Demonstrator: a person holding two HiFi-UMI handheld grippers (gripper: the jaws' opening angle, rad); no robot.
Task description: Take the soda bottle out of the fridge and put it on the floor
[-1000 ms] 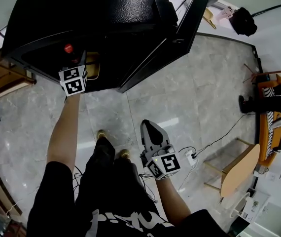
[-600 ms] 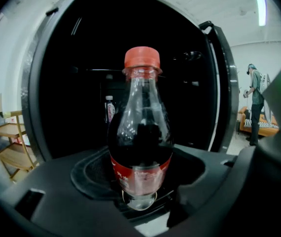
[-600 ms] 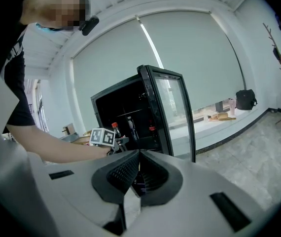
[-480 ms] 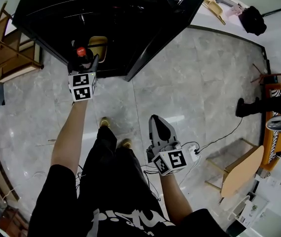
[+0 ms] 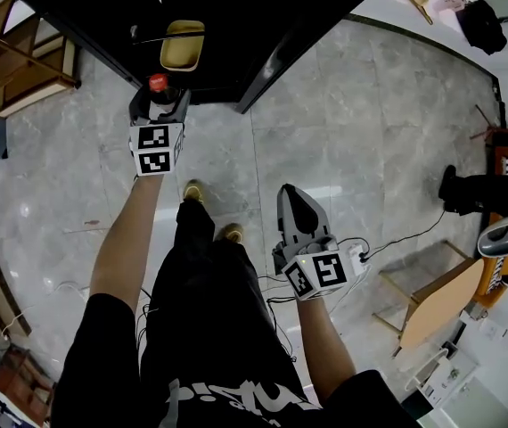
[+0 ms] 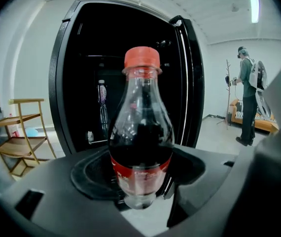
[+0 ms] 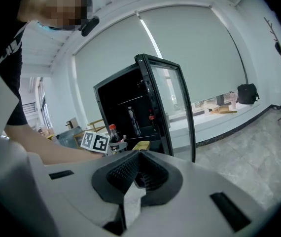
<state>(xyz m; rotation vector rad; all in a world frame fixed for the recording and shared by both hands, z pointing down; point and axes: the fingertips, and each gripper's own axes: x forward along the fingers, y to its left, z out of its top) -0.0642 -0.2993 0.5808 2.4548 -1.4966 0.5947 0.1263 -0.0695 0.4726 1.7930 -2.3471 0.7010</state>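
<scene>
The soda bottle [image 6: 141, 132] has a red cap, a red label and dark soda inside. It stands upright between the jaws of my left gripper [image 6: 139, 191], which is shut on its lower body. In the head view the bottle [image 5: 158, 86] and the left gripper [image 5: 159, 110] are just outside the black fridge [image 5: 263, 16], above the grey stone floor [image 5: 361, 123]. The fridge door [image 6: 192, 83] stands open. My right gripper [image 5: 295, 217] hangs low over the floor by my legs, shut and empty. From the right gripper view the bottle [image 7: 112, 132] shows at the left.
A yellow tray [image 5: 183, 45] lies at the fridge's bottom front. A wooden shelf rack [image 5: 22, 56] stands left of the fridge. A wooden chair [image 5: 432, 306] and a cable [image 5: 397, 239] are on the floor at the right. A person [image 6: 247, 98] stands far right.
My left gripper has drawn the bottle back out of the fridge toward me. The right gripper has stayed low by my legs.
</scene>
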